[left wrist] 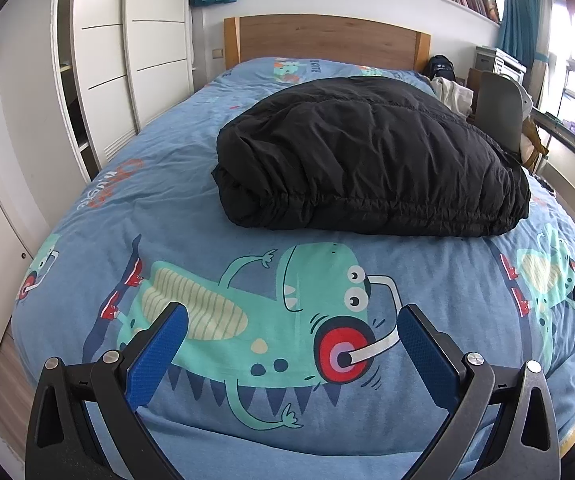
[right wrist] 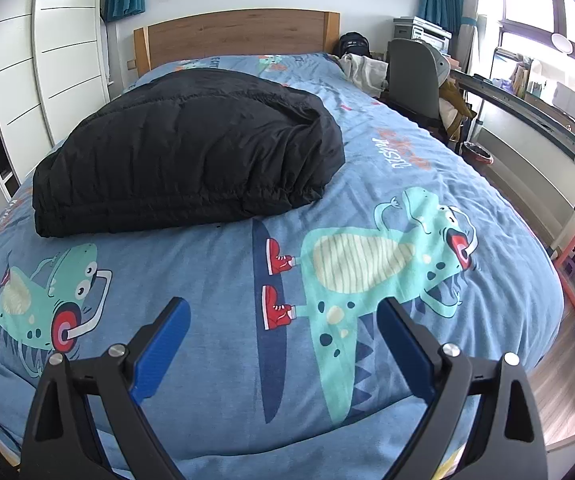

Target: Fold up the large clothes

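Observation:
A black puffy jacket (left wrist: 371, 160) lies folded in a thick bundle in the middle of the bed, its elastic hem facing me; it also shows in the right wrist view (right wrist: 183, 156). My left gripper (left wrist: 293, 316) is open and empty, held over the blue dinosaur-print bed cover (left wrist: 207, 220) near the foot of the bed, well short of the jacket. My right gripper (right wrist: 285, 308) is open and empty too, over the cover (right wrist: 367, 184), to the right of and nearer than the jacket. Nothing is held.
A wooden headboard (left wrist: 327, 40) stands at the far end. White wardrobes (left wrist: 99, 60) run along the left side. A grey chair (right wrist: 411, 76), a desk (right wrist: 527, 112) and a small bin (right wrist: 477, 152) stand on the right. Pale clothes (right wrist: 363, 68) lie near the headboard.

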Tool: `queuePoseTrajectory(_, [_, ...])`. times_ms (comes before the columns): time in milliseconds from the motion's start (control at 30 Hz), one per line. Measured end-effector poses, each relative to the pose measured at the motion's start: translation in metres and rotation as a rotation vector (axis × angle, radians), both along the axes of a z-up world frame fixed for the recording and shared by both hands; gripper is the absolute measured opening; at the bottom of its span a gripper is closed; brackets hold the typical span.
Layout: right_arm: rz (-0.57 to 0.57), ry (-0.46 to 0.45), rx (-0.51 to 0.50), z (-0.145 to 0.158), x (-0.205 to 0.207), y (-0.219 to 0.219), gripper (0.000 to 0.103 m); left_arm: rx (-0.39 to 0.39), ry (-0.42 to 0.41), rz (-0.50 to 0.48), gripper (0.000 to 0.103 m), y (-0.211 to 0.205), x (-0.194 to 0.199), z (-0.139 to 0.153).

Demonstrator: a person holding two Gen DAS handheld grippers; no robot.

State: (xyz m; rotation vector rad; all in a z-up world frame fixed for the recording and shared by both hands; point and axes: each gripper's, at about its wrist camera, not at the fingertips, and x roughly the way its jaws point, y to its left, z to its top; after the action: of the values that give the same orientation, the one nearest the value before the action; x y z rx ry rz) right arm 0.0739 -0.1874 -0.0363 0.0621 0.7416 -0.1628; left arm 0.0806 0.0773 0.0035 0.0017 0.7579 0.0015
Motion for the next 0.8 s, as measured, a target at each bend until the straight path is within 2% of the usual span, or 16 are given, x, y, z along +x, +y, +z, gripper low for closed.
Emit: queuePoseTrajectory(800, [0.034, -0.007, -0.006, 0.0042, 0.0011, 0.0047, 0.095, 0.025, -0.002, -0.015, 0.102, -0.0085, -0.0021, 0.0048])
